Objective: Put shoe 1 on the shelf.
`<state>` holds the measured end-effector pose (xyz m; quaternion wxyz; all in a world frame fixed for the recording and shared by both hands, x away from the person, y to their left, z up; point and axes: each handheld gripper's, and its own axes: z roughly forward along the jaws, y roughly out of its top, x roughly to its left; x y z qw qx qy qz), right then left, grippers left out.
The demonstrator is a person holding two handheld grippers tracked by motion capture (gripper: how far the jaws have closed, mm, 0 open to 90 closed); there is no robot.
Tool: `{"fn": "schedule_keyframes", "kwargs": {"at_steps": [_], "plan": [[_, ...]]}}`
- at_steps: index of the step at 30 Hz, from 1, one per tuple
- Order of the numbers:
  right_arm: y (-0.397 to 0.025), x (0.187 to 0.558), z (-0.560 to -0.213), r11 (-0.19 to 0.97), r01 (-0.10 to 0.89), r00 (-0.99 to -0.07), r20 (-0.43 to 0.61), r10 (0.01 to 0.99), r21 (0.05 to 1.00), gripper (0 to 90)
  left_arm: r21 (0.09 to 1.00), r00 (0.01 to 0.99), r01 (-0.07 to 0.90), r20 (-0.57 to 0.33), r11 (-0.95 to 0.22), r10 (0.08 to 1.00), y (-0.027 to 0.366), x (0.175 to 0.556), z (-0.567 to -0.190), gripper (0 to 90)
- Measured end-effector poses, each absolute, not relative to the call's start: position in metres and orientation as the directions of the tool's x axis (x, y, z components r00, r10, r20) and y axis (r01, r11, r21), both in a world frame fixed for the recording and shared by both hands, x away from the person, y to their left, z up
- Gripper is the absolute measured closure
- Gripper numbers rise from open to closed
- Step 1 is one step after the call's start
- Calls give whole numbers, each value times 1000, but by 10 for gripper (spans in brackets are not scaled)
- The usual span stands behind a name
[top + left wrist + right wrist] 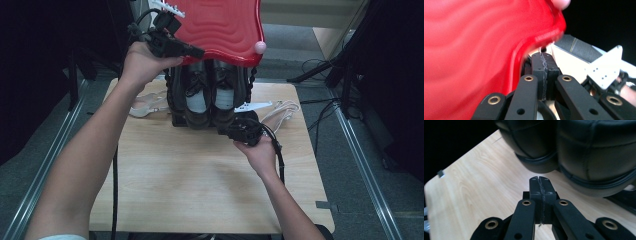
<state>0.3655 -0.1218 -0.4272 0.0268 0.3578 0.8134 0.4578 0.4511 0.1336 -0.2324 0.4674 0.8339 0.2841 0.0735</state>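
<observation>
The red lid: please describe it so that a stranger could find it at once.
On the wooden table, at the far edge, a pair of black shoes stands. The red lid hangs above them at the left gripper; its wavy glossy surface is the scene's brightest colour.

Lab: stand legs (320, 75), floor cables (312, 65), rails (362, 165).

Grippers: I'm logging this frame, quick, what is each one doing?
Left gripper: jaws shut, tips at the red lid's edge; whether it grips the lid cannot be told.
Right gripper: shut, holding nothing, by the black shoes.

Red wavy lid (220, 25) raised, black shoes (210, 95) beneath
</observation>
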Motion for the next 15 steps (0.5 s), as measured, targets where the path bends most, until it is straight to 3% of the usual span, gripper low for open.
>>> {"fn": "schedule_keyframes", "kwargs": {"at_steps": [15], "plan": [[-124, 382, -429, 306, 572, -715, 279, 641, 761, 900, 807, 809, 416, -119, -418, 576, 111, 484, -232, 899]]}}
